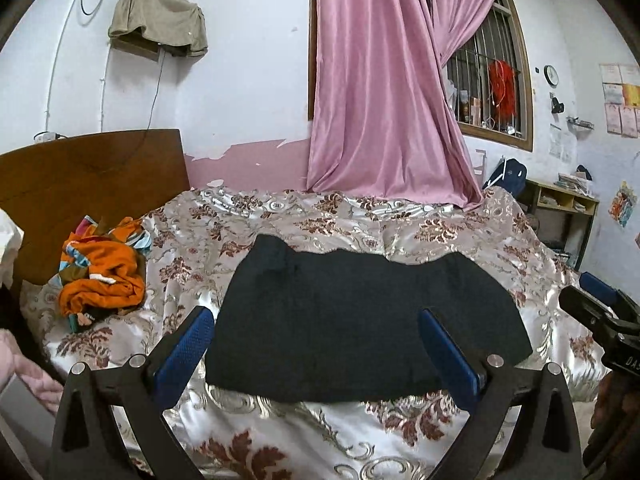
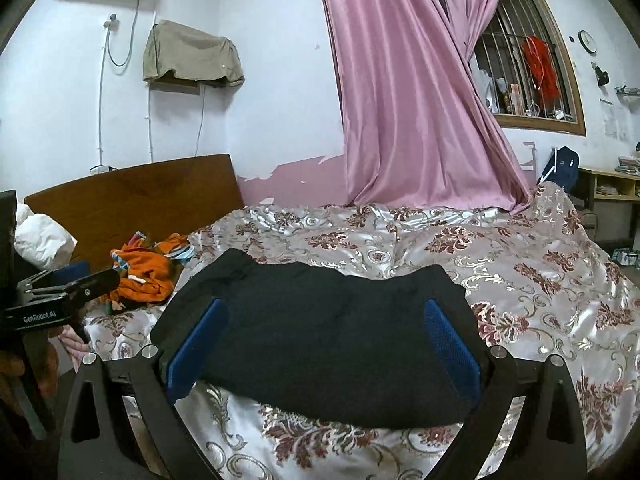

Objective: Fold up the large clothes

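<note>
A folded black garment (image 1: pixel 360 320) lies flat in the middle of the bed's floral satin cover (image 1: pixel 320 220). The left gripper (image 1: pixel 316 344) hangs just over its near edge, jaws spread wide and holding nothing. The right gripper (image 2: pixel 324 344) hangs beside it, jaws equally wide, empty. At ten o'clock from the garment, a heap of orange clothes (image 1: pixel 104 272) sits against the wooden headboard (image 1: pixel 92 176). A pink curtain (image 1: pixel 380 100) hangs at twelve o'clock.

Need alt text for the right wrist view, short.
A dark folded garment lies flat on a floral satin bedspread, framed by the open blue-padded fingers of the right tool, which holds nothing. An orange clothes pile sits by the wooden headboard, the left tool is at the left edge, and a pink curtain hangs behind.
</note>
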Demonstrator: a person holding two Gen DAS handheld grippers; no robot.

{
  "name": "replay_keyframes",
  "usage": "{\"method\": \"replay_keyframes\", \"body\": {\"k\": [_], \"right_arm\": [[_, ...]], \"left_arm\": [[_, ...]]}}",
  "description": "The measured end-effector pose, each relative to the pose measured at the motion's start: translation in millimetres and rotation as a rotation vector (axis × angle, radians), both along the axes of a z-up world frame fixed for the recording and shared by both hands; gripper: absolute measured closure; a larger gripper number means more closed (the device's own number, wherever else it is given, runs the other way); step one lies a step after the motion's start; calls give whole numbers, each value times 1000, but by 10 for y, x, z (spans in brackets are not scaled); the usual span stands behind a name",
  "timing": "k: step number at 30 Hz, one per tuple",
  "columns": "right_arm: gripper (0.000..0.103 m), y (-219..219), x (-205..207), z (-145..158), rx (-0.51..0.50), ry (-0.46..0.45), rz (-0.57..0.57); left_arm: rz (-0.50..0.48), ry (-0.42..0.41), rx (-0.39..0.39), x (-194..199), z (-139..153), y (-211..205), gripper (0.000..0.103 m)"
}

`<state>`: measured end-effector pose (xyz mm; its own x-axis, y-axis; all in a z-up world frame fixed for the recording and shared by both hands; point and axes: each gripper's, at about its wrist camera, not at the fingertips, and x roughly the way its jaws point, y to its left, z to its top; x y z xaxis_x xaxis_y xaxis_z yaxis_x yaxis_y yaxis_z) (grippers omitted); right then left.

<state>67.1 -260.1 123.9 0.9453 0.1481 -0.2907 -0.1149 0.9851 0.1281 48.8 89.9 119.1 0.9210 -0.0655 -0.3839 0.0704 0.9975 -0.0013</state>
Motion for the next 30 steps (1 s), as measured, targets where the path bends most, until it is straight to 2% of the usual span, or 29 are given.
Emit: {"method": "replay_keyframes", "body": {"k": [14,22,30], "right_arm": [[2,51,-363,-444,-39,7,-66],[2,104,-376,-712,-62,92,-47],[2,130,-243,-889,-85,175,-43]], "left_arm": [[-4,27,11,-247,-605,-139,0],[22,55,46,-283,-860,-175,0],[9,84,67,-247,-1022,-245,0]]}}
